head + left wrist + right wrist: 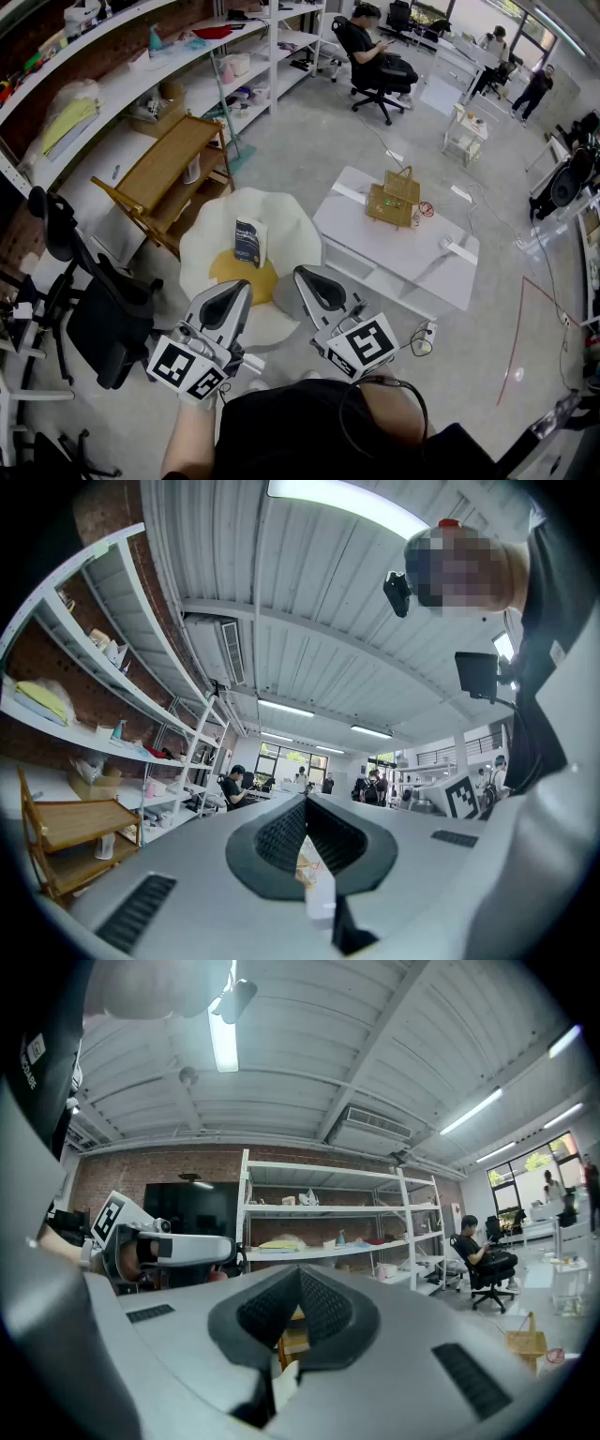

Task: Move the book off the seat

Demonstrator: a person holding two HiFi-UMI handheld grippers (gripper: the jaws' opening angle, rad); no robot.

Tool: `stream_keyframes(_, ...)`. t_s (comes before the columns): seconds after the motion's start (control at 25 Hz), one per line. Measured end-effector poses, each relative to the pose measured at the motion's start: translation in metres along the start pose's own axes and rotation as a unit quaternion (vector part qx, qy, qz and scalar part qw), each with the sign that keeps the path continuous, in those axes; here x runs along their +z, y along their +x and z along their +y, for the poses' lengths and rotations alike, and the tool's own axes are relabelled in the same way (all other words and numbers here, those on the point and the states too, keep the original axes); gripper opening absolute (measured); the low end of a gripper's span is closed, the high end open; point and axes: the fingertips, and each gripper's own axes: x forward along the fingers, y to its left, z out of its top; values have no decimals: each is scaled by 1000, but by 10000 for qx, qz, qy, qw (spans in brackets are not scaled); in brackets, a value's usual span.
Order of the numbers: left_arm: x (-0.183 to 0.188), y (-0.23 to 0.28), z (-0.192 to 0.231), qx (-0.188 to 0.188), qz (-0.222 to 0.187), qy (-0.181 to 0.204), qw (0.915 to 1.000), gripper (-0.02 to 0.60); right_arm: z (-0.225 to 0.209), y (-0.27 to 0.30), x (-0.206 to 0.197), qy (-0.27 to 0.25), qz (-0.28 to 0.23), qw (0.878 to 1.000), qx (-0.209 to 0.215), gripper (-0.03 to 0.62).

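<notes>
We see the book (250, 242), a small dark-blue volume with pale lettering on its cover, standing upright on the seat (202, 246), a white round chair with a scalloped rim. The book stands at the back edge of the yellow cushion (246, 278) in the chair's middle, its cover facing us and its white page edge at the right.

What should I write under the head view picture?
Shut left gripper and right gripper hover near a dark blue book standing on the yellow cushion of a white round chair.
</notes>
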Motion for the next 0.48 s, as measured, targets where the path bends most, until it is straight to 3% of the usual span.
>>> stream_keyframes(0.24, -5, 14, -16, 14, -66, -139, 9999, 5, -13, -20, 1, -3, -29, 10000, -12, 14)
stream_keyframes(0.48, -20, 37, -37, 249, 103, 469, 9985, 5, -33, -42, -4, 111, -84, 9999, 1, 14)
